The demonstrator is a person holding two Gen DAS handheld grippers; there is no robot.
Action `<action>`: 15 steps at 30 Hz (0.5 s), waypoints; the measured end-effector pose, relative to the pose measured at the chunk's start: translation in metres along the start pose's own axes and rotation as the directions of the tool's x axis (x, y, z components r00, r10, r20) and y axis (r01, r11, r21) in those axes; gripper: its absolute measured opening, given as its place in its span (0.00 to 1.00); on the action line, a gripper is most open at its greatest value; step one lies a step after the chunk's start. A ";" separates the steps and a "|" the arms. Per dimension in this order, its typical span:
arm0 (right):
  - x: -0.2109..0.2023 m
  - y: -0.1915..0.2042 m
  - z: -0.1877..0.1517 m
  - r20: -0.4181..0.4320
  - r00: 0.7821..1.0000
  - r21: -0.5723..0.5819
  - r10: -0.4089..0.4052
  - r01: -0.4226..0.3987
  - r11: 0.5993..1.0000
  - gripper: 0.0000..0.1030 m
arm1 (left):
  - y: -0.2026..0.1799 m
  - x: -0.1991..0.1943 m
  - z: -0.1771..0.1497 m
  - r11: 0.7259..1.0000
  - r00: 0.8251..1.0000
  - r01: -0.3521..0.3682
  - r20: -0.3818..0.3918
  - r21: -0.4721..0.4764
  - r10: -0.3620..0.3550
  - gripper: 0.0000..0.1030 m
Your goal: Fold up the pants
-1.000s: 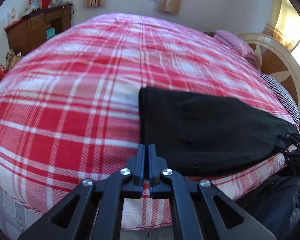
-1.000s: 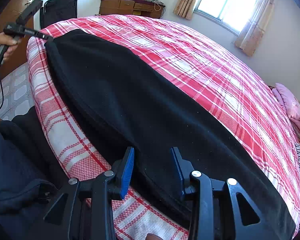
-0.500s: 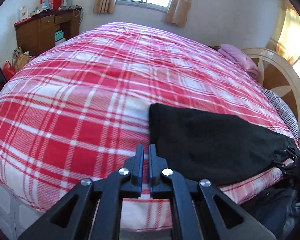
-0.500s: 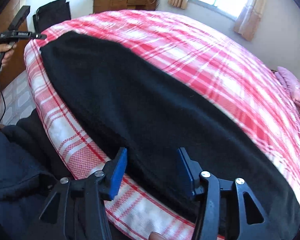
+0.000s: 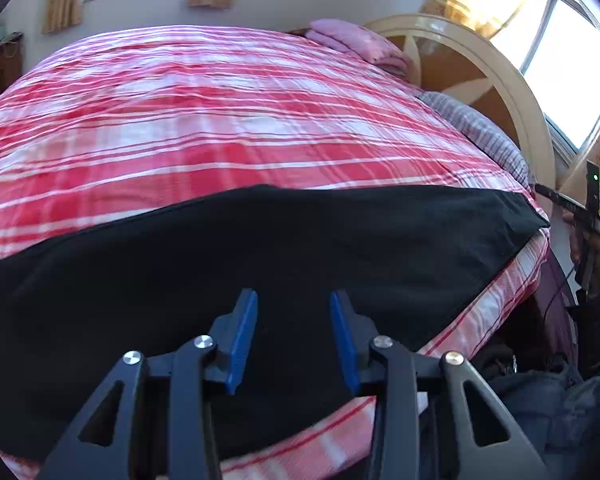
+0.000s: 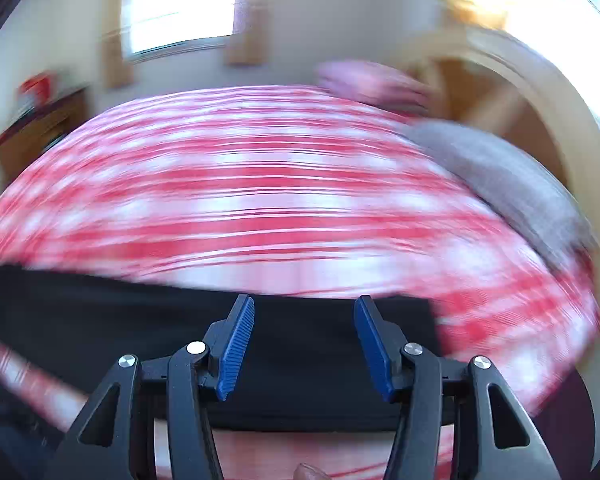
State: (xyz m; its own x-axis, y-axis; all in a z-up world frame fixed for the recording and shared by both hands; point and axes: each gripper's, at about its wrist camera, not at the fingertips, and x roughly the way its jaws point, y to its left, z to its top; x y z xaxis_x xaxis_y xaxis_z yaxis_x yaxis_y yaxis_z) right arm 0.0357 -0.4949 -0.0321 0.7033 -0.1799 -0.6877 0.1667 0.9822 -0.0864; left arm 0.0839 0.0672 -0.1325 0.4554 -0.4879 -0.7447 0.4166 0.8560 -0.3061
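A: Left wrist view first. Where are the pants (image 5: 260, 264)?

B: One pair, black, lying flat along the near edge of the bed (image 5: 220, 120), filling the picture from 9 o'clock across to a corner near 3 o'clock. The left gripper (image 5: 294, 338) hangs over the cloth at 6 o'clock, its fingers (image 5: 242, 340) opening, nothing between them. At 3 o'clock I can make out the right gripper (image 5: 590, 216) in the person's hand, side-on (too small to read there).

A: How will the cloth handle?

B: Soft, limp and light, I'd judge; it'll drape and sag. Best taken by an edge or corner, both ends together, so it doesn't bunch.

A: And the right wrist view?

B: Badly smeared. The pants (image 6: 320, 344) run as a black band from 9 o'clock to about 4 o'clock, ending in a squarish edge. The right gripper (image 6: 304, 346) sits above that end with fingers (image 6: 236, 350) spread, empty. Two pillows at 2 o'clock, one pink (image 6: 372, 80), one grey (image 6: 500, 184).
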 end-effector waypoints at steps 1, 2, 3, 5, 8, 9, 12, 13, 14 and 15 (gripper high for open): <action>0.007 -0.023 0.002 -0.022 1.000 0.053 -0.020 0.021 0.998 0.53 | -0.007 0.008 0.004 1.000 1.000 0.008 -0.004 0.007 -0.008 0.41; 0.013 -0.040 0.003 -0.042 0.999 0.099 -0.023 0.027 0.995 0.53 | -0.013 0.014 0.008 1.000 1.000 0.008 -0.007 0.015 -0.008 0.41; 0.020 -0.055 0.003 -0.061 0.998 0.137 -0.015 0.024 0.990 0.53 | -0.018 0.018 0.010 1.000 1.000 0.005 -0.009 0.023 -0.005 0.41; 0.038 -0.085 0.002 -0.096 0.995 0.216 0.027 -0.005 0.976 0.53 | -0.025 0.028 0.014 0.999 1.000 0.003 -0.013 0.032 -0.002 0.41; 0.056 -0.107 -0.002 -0.105 0.990 0.283 0.097 -0.064 0.957 0.53 | -0.024 0.034 0.011 1.000 1.000 0.007 -0.024 0.008 -0.007 0.41; 0.060 -0.111 -0.002 -0.102 0.985 0.306 0.141 -0.104 0.946 0.53 | -0.023 0.035 0.009 1.000 1.000 0.005 -0.026 0.004 -0.005 0.41; 0.077 -0.117 -0.003 -0.100 0.967 0.349 0.233 -0.185 0.919 0.49 | -0.020 0.033 0.003 1.000 1.000 0.013 -0.012 0.000 -0.013 0.41; 0.082 -0.116 -0.003 -0.111 0.965 0.351 0.239 -0.187 0.917 0.35 | -0.019 0.033 0.003 1.000 1.000 0.015 -0.010 -0.004 -0.015 0.41; 0.086 -0.115 -0.003 -0.121 0.963 0.349 0.239 -0.184 0.919 0.25 | -0.017 0.030 0.002 1.000 1.000 0.019 -0.008 -0.011 -0.019 0.41; 0.088 -0.113 -0.002 -0.123 0.962 0.349 0.245 -0.190 0.918 0.15 | -0.017 0.031 0.002 1.000 1.000 0.020 -0.008 -0.013 -0.020 0.41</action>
State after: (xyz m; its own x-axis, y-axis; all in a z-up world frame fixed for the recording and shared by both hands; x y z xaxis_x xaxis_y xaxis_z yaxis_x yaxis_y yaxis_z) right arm 0.0772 -0.6219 -0.0846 0.6326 0.0744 -0.7709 0.2606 0.9169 0.3023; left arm 0.0925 0.0371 -0.1496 0.4408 -0.5035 -0.7431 0.4149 0.8484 -0.3287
